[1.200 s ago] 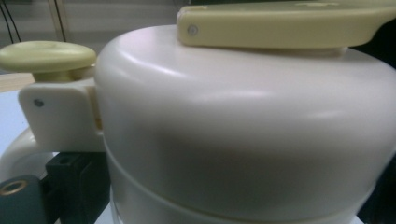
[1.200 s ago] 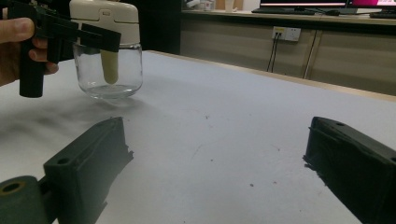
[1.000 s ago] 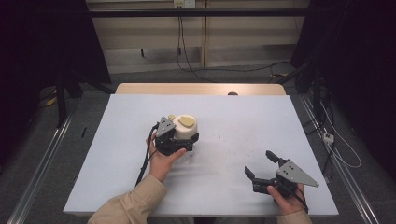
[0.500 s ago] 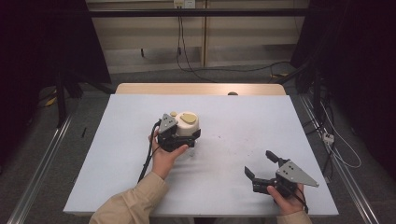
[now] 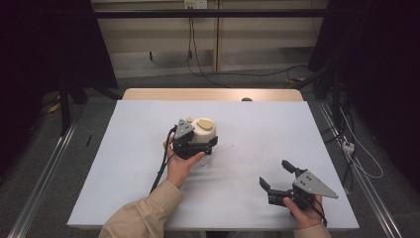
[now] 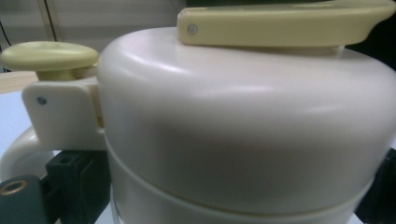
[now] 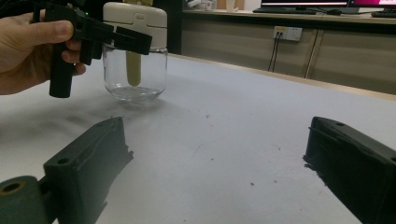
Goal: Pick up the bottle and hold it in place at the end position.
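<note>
Left gripper (image 5: pixel 200 144) clamped on dispenser (image 5: pixel 204 130) cream top; right gripper view reveals glass base; right gripper (image 5: pixel 278 177) spread.

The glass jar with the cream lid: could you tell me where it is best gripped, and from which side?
Grip the jar across its cream lid, coming in level from the side, as the left gripper does. The lid's straight round wall probably suits flat jaws better than the curved glass.

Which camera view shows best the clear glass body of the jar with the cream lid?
The right gripper view: the glass body stands in full side profile on the table, with a cream stick inside. The left gripper view is too close and shows mostly the cream lid. In the high view, the left gripper and lid cover the glass.
</note>
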Available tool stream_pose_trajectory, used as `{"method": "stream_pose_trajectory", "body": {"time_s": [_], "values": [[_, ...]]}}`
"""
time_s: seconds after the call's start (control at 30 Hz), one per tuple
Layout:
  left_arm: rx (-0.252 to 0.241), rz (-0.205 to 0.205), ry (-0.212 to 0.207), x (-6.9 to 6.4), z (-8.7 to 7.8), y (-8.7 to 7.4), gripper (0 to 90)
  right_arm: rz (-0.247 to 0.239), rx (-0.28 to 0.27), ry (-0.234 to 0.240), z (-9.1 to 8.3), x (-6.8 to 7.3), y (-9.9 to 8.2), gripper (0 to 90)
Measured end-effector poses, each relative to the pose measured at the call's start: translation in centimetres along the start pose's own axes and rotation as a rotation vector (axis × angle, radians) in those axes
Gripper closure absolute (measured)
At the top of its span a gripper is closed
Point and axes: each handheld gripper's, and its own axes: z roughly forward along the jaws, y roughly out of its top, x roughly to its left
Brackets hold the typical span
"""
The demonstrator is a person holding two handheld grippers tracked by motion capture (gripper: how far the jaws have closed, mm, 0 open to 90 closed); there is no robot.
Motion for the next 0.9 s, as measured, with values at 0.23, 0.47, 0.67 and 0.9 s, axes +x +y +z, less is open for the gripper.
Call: {"method": "stream_pose_trajectory", "body": {"time_s": [0.23, 0.47, 0.67, 0.9], "values": [[-0.011, 0.007, 0.000, -0.5, 0.8, 0.6, 5.6, 0.002, 0.002, 0.005, 0.0, 0.1, 0.0, 4.7], [0.002, 0.011, 0.011, -0.7, 1.6, 0.6, 5.6, 0.000, 0.001, 0.011, 0.0, 0.1, 0.0, 4.7], [0.000, 0.020, 0.009, -1.1, 2.1, 1.0, 5.7, -0.001, 0.001, 0.007, 0.0, 0.1, 0.0, 4.7], [-0.004, 0.008, 0.018, -1.4, 2.6, 1.1, 5.7, -0.003, -0.001, 0.011, 0.0, 0.1, 0.0, 4.7]]}}
